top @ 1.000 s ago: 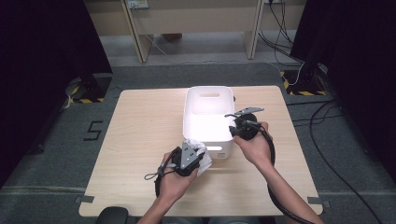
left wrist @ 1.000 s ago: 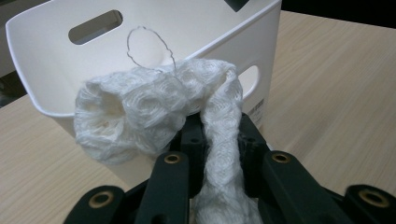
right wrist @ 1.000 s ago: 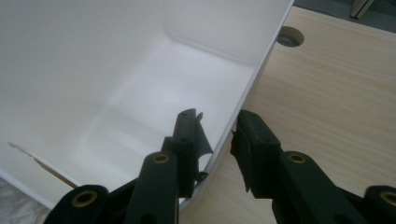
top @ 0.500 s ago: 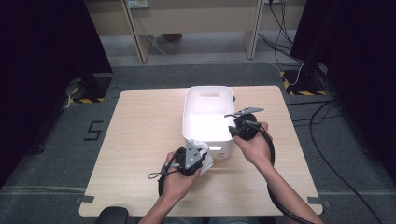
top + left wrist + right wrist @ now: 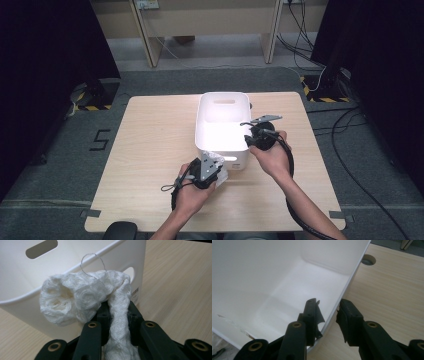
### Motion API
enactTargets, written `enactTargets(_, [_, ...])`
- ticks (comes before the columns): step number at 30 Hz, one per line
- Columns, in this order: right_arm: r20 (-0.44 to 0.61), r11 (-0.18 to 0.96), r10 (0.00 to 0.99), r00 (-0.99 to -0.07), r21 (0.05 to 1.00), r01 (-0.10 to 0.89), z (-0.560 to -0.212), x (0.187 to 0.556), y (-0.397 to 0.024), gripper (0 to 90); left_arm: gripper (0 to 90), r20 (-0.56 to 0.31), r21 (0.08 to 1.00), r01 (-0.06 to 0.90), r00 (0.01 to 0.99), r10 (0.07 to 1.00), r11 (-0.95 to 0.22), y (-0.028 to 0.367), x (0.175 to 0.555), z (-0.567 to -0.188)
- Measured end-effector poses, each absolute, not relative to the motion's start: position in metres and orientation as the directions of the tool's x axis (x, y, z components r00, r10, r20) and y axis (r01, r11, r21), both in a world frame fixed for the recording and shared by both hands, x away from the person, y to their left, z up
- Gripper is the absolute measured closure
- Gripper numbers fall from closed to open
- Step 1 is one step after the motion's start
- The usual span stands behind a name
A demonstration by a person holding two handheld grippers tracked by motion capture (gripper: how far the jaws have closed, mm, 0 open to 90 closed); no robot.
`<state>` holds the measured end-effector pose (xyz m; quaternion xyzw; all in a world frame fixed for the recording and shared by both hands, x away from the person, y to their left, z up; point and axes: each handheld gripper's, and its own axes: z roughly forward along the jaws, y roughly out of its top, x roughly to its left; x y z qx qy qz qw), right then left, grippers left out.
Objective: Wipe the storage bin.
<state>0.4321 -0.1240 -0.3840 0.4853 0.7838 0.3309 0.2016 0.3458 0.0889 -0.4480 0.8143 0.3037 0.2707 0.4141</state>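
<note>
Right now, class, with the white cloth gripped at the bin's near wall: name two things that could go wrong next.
1. The left gripper pinches only a narrow strip of the white cloth; the loose bunch might snag on the bin rim or slip free when lifted.
2. The right gripper straddles the bin's side wall; a hard pull could tilt or drag the bin.

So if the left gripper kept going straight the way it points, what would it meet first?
Probably the white bin's near outer wall: the left gripper, shut on the white lace cloth, points at it just below the rim. The cloth would touch first, though the gap is hard to judge.
</note>
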Motion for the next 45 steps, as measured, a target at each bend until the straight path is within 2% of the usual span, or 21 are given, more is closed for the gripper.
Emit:
enactTargets(37, [0.01, 0.306, 0.896, -0.444, 0.712, 0.632, -0.384, 0.432, -0.123, 68.1, 77.6, 0.185, 0.788, 0.323, 0.687, 0.703, -0.523, 0.079, 0.355, -0.491])
enactTargets(45, [0.005, 0.309, 0.896, -0.444, 0.711, 0.632, -0.384, 0.431, -0.122, 67.9, 77.6, 0.182, 0.784, 0.33, 0.688, 0.703, -0.527, 0.077, 0.356, -0.491])
